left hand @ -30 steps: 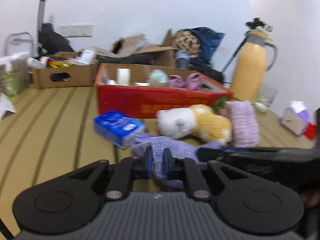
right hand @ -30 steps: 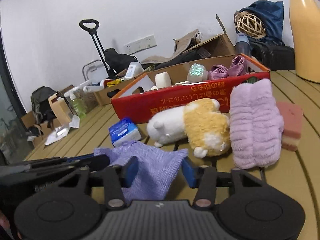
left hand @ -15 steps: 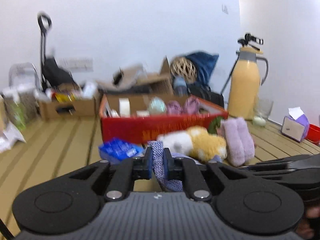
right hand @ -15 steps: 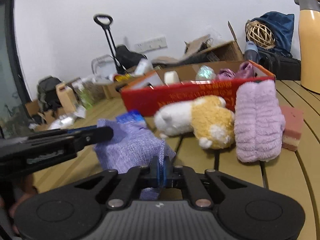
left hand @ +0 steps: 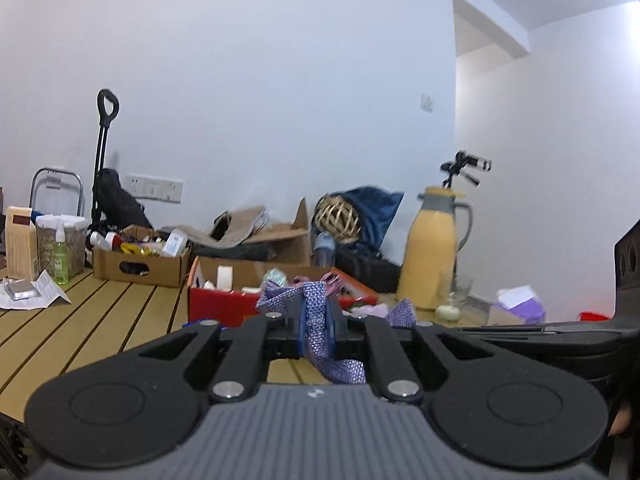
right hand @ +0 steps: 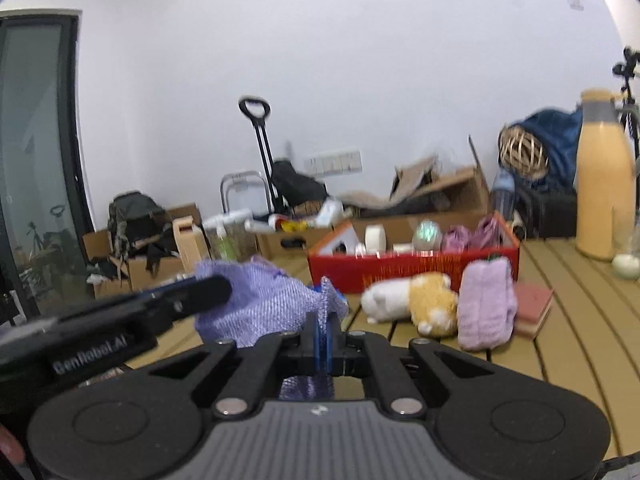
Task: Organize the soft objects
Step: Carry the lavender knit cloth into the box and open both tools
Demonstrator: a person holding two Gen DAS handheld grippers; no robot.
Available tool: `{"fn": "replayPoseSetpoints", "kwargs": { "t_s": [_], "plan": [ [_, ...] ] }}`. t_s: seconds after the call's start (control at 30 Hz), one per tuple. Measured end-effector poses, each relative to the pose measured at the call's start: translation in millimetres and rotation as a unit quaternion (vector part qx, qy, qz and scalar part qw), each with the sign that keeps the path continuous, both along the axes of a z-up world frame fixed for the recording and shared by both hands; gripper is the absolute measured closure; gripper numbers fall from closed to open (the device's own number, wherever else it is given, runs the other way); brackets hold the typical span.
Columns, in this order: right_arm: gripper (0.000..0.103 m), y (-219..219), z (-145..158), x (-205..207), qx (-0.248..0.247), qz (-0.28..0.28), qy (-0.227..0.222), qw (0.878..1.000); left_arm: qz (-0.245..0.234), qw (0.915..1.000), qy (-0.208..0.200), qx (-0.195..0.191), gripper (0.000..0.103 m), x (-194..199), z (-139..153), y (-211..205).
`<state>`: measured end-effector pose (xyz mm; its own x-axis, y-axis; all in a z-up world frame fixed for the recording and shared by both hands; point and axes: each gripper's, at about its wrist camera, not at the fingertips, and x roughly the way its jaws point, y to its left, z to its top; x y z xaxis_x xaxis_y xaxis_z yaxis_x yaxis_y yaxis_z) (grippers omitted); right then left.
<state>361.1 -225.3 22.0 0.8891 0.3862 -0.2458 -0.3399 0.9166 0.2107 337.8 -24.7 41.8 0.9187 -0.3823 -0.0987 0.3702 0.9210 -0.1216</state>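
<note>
You have the purple cloth (left hand: 314,312) pinched at two places: the left gripper (left hand: 314,326) is clamped on one bunched edge, and the right gripper (right hand: 322,330) is clamped on another, jaws pressed tight with only a thin fold between them. The cloth hangs in the air between the two, lifted off the counter (right hand: 580,320) and on the near side of the red box (right hand: 412,270).

Expect it to handle as a light, limp, open-weave fabric (it sags and bunches wherever nothing holds it). It will not slip easily, since the weave looks coarse, but a shallow pinch on an edge can pull free if you stretch it hard. Hold it near corners or along one hem, and keep both grips well apart so it spreads flat instead of roping up.

The left wrist view shows the strip of cloth running through the jaws and a second corner poking up toward the right, yet it hides most of the counter. The right wrist view gives you what that one lacks: the main body of the cloth draped by the left tool, plus the plush toy (right hand: 412,304), the lilac fluffy towel (right hand: 486,304) and the pink sponge (right hand: 534,306) lying in front of the red box.
</note>
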Motion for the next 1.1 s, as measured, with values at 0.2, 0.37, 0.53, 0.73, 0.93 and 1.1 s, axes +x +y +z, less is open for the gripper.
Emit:
{"fn": "replayPoseSetpoints", "kwargs": {
  "t_s": [0.2,0.37,0.53,0.73,0.93,1.1],
  "plan": [
    [0.1,-5.0,17.3,-32.8,-0.007,-0.007,-0.017,1.0,-0.014,0.9998,-0.006,-0.009,0.092,-21.5,6.2,-3.9],
    [0.1,-19.1,24.7,-32.3,-0.001,-0.015,-0.031,0.999,-0.036,0.999,0.019,-0.017,0.092,3.5,7.9,-19.5],
    [0.1,-48.2,32.3,15.3,0.018,-0.018,-0.023,0.999,-0.045,0.9986,0.026,-0.007,0.092,74.3,23.2,-44.4],
    [0.1,-83.0,52.4,150.3,0.002,-0.014,0.009,1.0,-0.061,0.9938,0.093,-0.008,0.092,224.9,37.2,-75.2],
    [0.1,-118.8,32.7,319.7,-0.023,-0.029,0.115,0.993,-0.04,0.9712,0.234,-0.023,0.092,371.5,-2.3,-109.2],
    [0.098,-130.0,-4.8,393.5,-0.085,-0.084,0.165,0.979,-0.058,0.9523,0.299,0.023,0.082,415.0,-44.0,-132.9]
  ]
}}
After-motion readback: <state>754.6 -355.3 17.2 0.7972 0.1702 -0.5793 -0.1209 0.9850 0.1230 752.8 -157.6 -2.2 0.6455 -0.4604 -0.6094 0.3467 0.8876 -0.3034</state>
